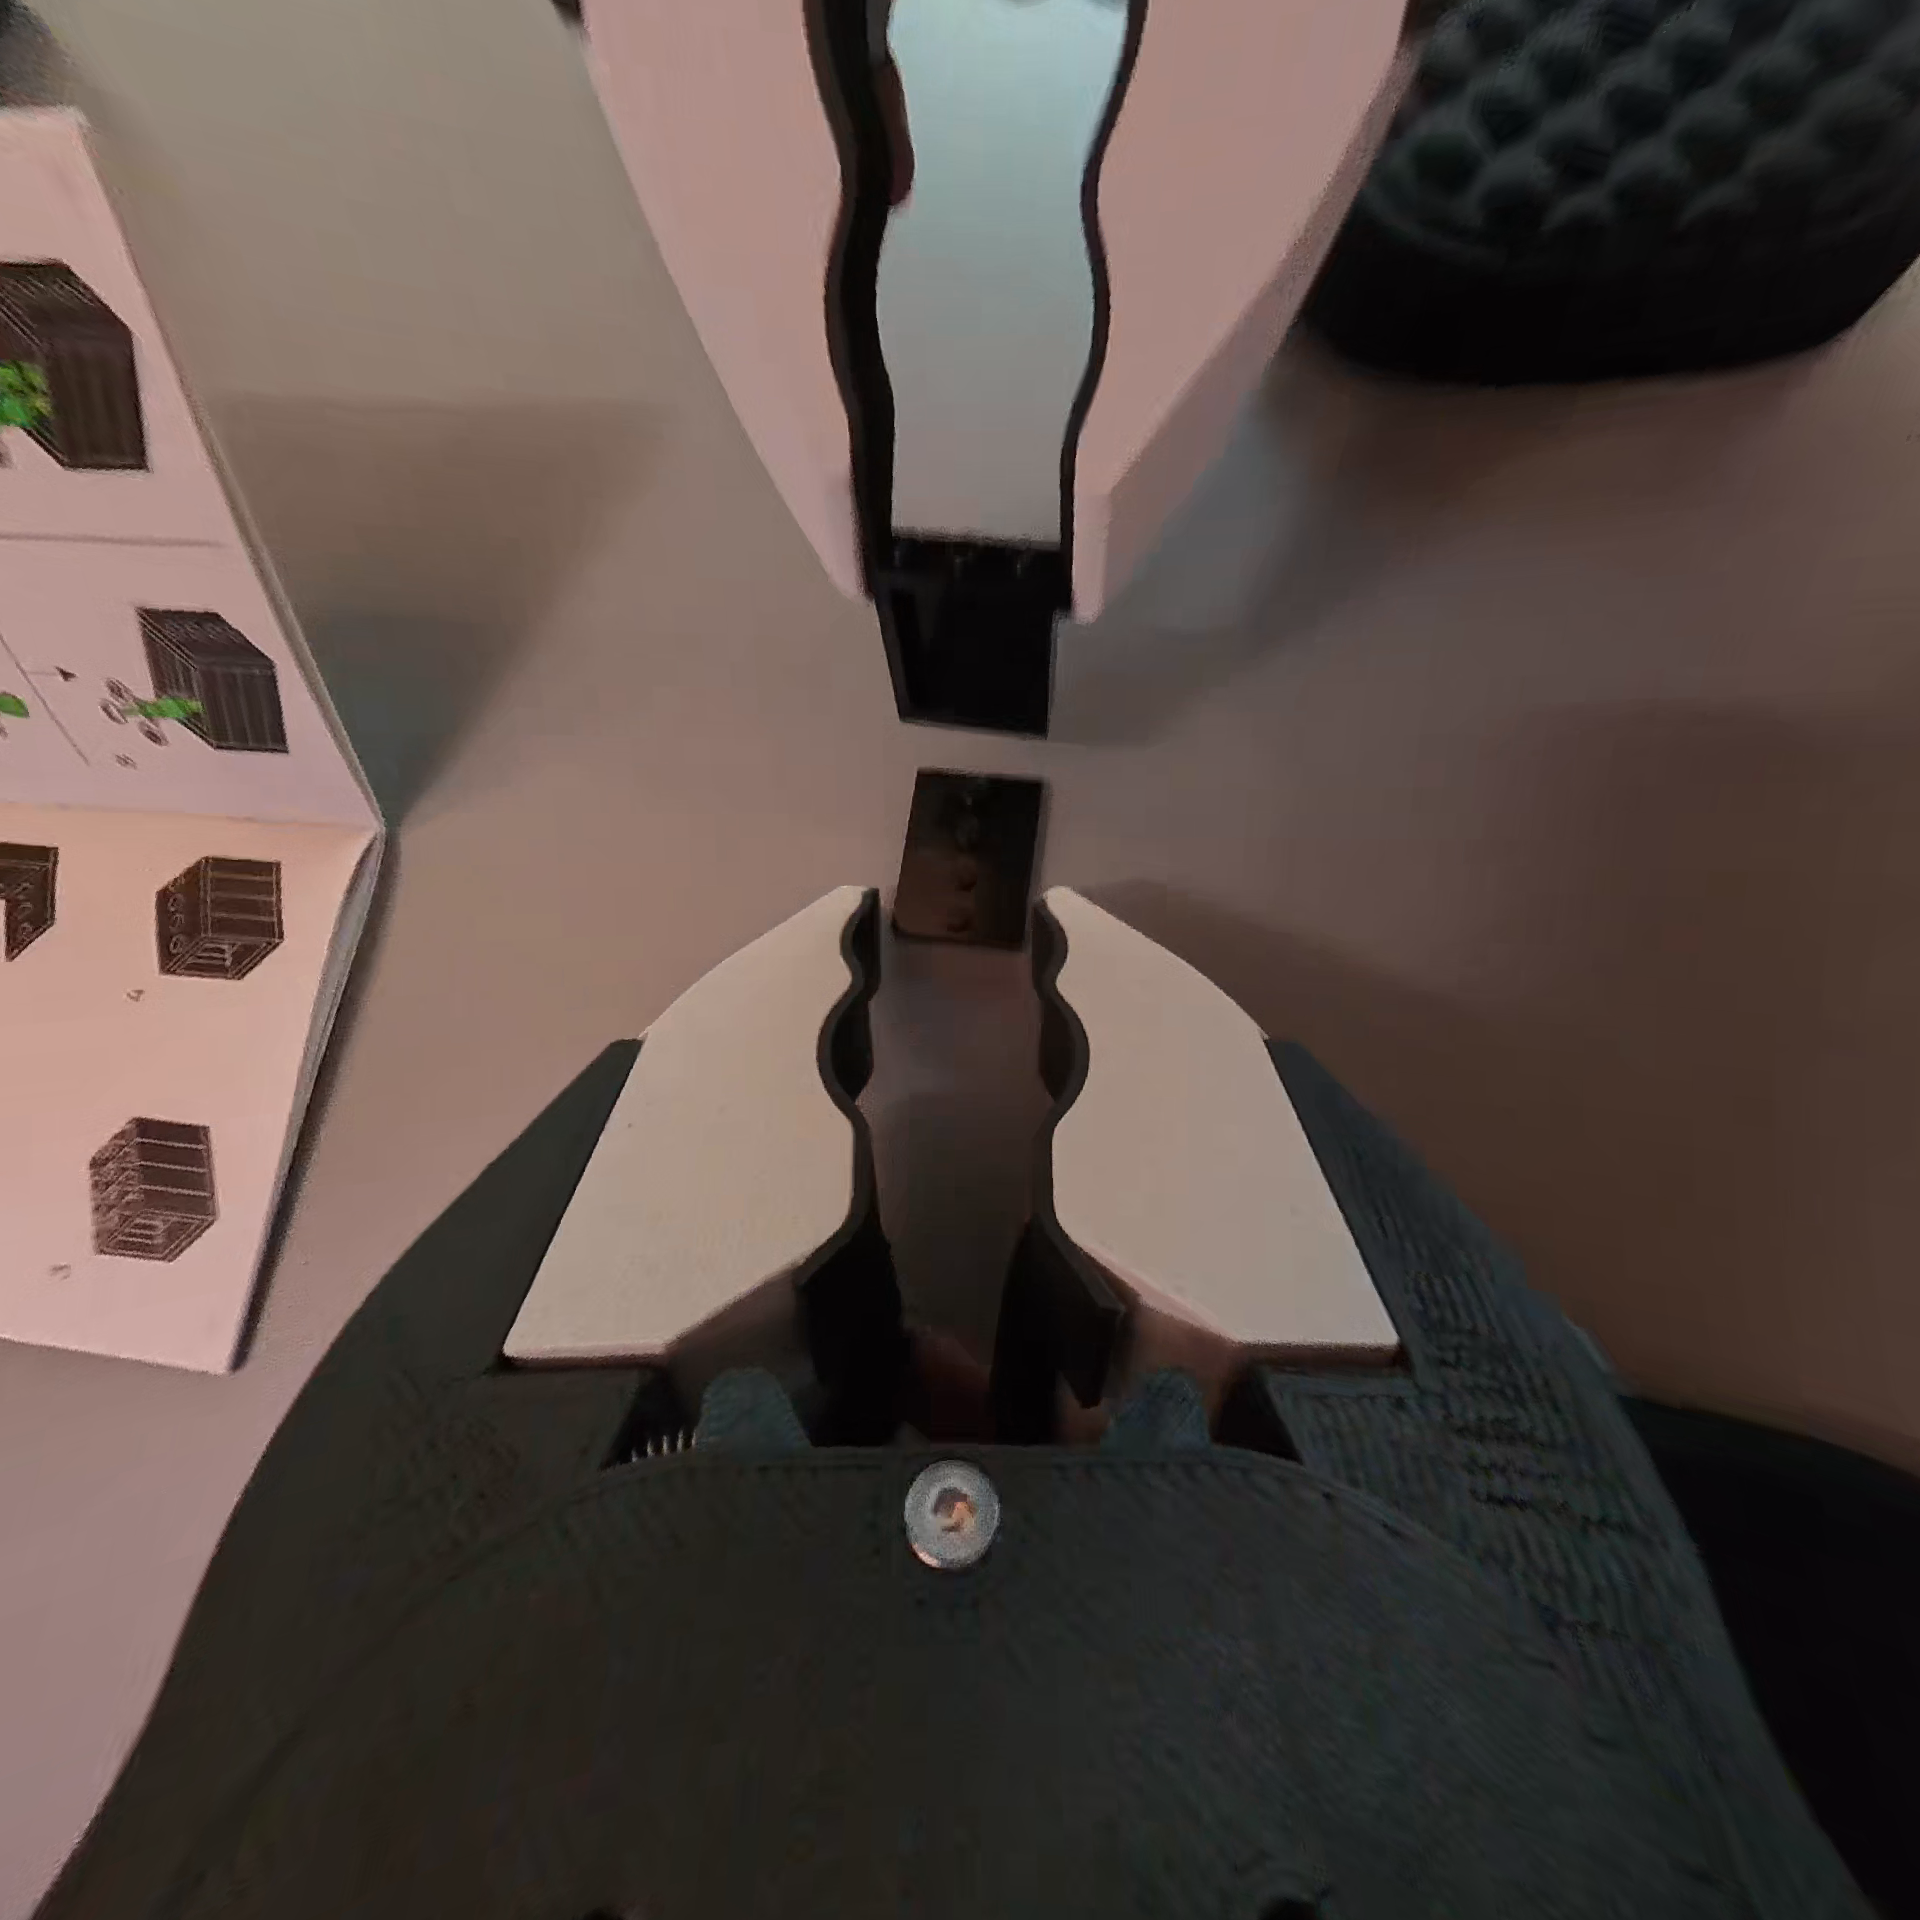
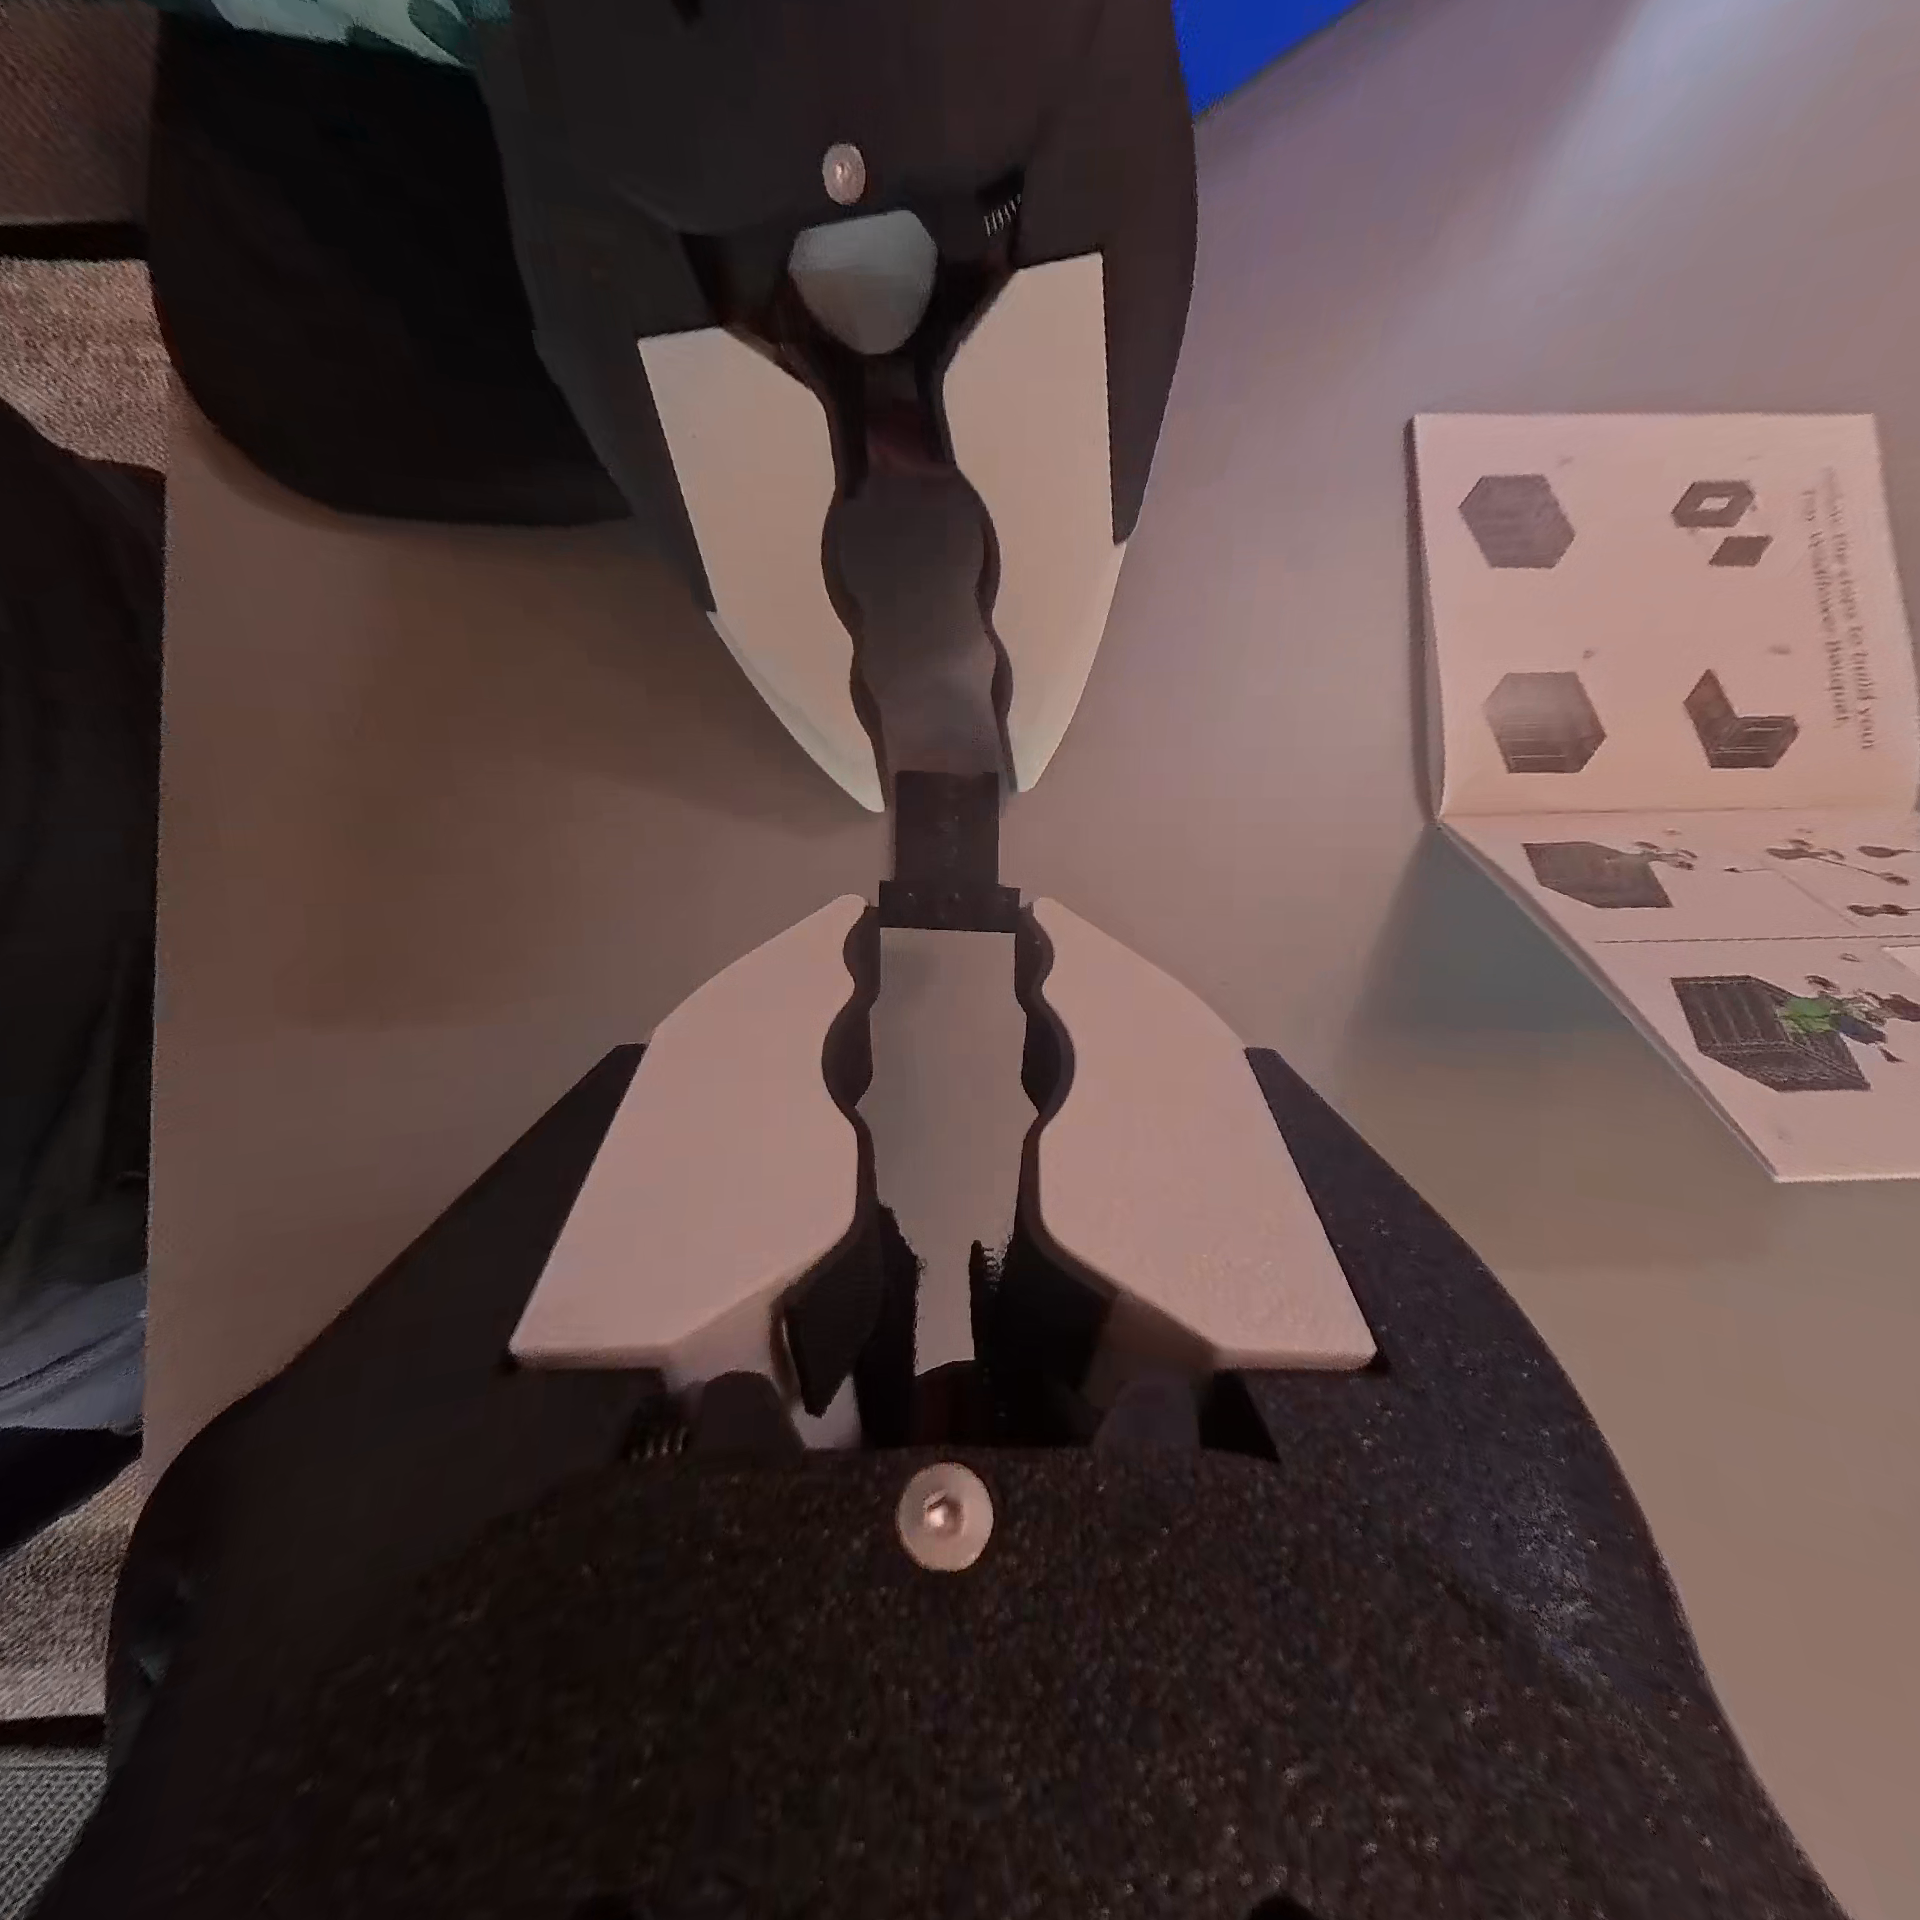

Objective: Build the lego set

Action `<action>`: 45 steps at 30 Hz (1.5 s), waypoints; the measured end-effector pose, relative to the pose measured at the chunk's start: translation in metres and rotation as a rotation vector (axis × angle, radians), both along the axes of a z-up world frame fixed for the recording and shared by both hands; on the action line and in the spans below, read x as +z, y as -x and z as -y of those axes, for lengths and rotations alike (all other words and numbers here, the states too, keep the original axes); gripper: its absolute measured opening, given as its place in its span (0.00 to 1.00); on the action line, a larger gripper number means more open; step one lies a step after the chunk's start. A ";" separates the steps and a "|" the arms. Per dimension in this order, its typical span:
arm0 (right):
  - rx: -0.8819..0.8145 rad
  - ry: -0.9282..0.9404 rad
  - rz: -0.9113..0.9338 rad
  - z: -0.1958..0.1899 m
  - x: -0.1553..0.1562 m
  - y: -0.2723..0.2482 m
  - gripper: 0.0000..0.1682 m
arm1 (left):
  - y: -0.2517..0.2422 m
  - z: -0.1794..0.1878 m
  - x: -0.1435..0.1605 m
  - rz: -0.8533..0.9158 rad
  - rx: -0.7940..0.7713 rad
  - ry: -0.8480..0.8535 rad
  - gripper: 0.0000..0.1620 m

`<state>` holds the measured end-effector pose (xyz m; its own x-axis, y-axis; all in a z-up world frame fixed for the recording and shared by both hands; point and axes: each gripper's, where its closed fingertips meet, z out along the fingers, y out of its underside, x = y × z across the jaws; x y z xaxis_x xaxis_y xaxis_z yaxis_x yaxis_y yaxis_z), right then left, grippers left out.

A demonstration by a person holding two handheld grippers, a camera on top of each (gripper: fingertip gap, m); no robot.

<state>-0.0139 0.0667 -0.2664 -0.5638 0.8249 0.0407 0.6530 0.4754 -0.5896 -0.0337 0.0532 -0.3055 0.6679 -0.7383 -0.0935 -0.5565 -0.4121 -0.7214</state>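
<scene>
Now the left gripper (image 1: 961,914) pinches a black brick (image 1: 971,857), and the right gripper (image 2: 948,914) pinches a black piece (image 2: 948,906). Next, line them up and push together.

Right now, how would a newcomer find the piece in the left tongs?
Start from the open instruction booklet on the table; beside it two tongs face each other. The left tongs pinch a small black piece with faint studs, narrower than the black block in the right tongs opposite.
</scene>
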 end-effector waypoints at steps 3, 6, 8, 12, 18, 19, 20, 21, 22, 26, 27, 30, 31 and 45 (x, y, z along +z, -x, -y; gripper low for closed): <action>0.001 -0.031 0.038 0.000 -0.006 0.002 0.15 | 0.000 0.001 -0.002 0.019 0.012 0.008 0.14; 0.000 -0.048 0.063 0.000 -0.010 0.004 0.15 | 0.000 0.000 -0.002 0.032 0.017 0.010 0.14; -0.003 -0.065 0.079 -0.001 -0.013 0.004 0.15 | 0.000 -0.001 -0.002 0.036 0.021 0.010 0.15; 0.004 -0.064 0.101 0.000 -0.015 0.005 0.15 | 0.000 -0.001 -0.002 0.041 0.025 0.012 0.15; 0.015 -0.072 0.128 0.000 -0.019 0.006 0.15 | 0.000 -0.002 -0.002 0.045 0.030 0.010 0.15; 0.020 -0.070 0.136 0.000 -0.020 0.006 0.15 | 0.000 -0.002 -0.002 0.044 0.031 0.008 0.15; 0.016 -0.069 0.137 0.000 -0.020 0.006 0.15 | 0.000 -0.002 -0.002 0.045 0.032 0.008 0.15; 0.011 -0.071 0.145 -0.001 -0.021 0.006 0.15 | 0.000 -0.002 -0.002 0.045 0.032 0.009 0.15; 0.008 -0.072 0.147 -0.001 -0.021 0.006 0.15 | 0.000 -0.002 -0.002 0.046 0.032 0.009 0.15; 0.016 -0.105 0.180 -0.001 -0.022 0.006 0.15 | 0.000 -0.002 -0.002 0.048 0.034 0.012 0.15; 0.020 -0.115 0.182 0.000 -0.023 0.007 0.15 | 0.000 -0.002 -0.002 0.049 0.035 0.013 0.15; 0.014 -0.126 0.207 -0.001 -0.023 0.006 0.15 | 0.000 -0.002 -0.002 0.052 0.037 0.016 0.15; 0.009 -0.122 0.208 -0.001 -0.023 0.006 0.15 | 0.000 -0.002 -0.002 0.052 0.037 0.015 0.15; 0.033 -0.137 0.197 -0.001 -0.024 0.007 0.15 | 0.000 -0.002 -0.002 0.056 0.040 0.018 0.15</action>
<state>-0.0205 0.0675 -0.2904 -0.5984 0.8003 0.0375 0.7318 0.5650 -0.3811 -0.0338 0.0547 -0.3079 0.7004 -0.7125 -0.0421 -0.4987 -0.4464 -0.7430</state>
